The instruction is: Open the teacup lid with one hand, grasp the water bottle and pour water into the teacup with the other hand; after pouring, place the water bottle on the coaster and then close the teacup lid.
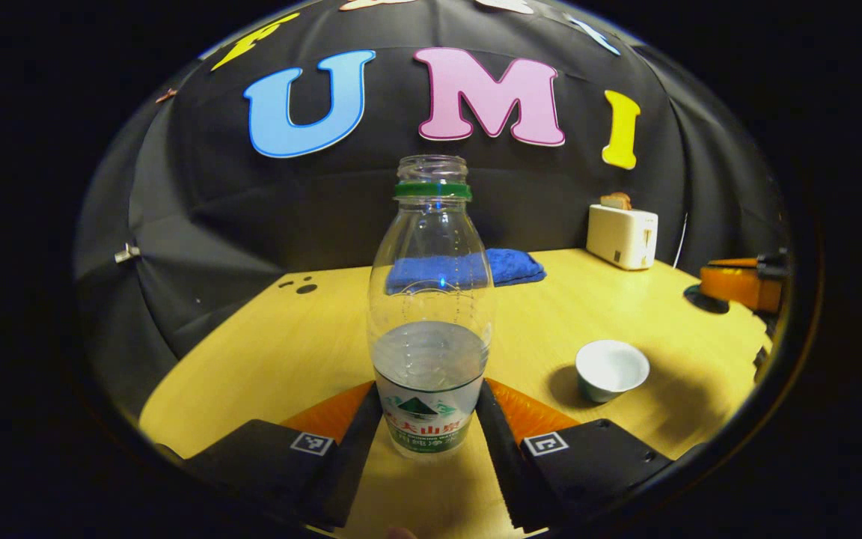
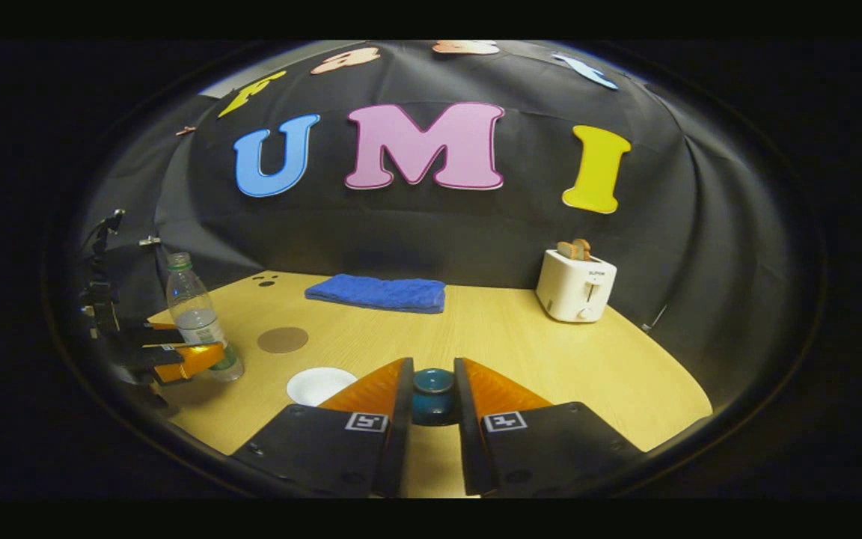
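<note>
The left gripper [image 1: 429,419] pinches a clear plastic bottle [image 1: 429,314]; the right gripper [image 2: 432,404] clamps a glazed teal lid [image 2: 432,389].

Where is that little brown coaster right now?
In the right gripper view the coaster lies flat on the table's left part, between the water bottle and the blue cloth, just beyond the teacup.

I see a staged recording booth: black cloth wall [image 2: 431,232] behind a light wooden table [image 2: 506,337] set with household props, a white toaster [image 2: 575,286] and a folded blue towel [image 2: 377,292].
</note>
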Available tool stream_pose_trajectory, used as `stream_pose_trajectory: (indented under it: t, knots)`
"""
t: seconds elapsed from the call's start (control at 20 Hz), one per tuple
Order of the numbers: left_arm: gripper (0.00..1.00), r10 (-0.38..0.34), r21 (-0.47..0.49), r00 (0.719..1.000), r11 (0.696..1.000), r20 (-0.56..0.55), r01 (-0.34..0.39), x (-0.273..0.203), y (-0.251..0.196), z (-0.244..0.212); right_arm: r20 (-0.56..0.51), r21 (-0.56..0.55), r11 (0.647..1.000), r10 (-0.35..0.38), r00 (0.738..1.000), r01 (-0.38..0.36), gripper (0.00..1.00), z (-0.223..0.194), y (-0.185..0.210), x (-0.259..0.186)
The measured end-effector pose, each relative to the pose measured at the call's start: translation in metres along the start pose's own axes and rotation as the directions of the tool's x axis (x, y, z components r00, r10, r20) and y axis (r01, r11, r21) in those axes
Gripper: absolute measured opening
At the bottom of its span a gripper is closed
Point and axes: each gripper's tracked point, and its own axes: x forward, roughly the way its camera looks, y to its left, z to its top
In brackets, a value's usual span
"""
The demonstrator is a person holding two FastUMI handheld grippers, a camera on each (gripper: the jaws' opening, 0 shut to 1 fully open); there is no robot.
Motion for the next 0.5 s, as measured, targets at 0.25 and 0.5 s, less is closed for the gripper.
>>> stream_pose_trajectory:
  t: [0.25,0.5]
  knots:
    - [0.76,0.136,0.303,0.990,0.945,-0.032,-0.120,-0.006,0.009,0.004,0.005,-0.006,1.000,-0.001,1.000,0.001,0.32,0.007,-0.029,-0.009]
    - [0.75,0.208,0.570,0.978,0.807,-0.033,-0.152,-0.007,-0.006,0.003,0.014,-0.009,1.000,0.016,1.000,-0.016,0.32,0.007,-0.051,-0.016]
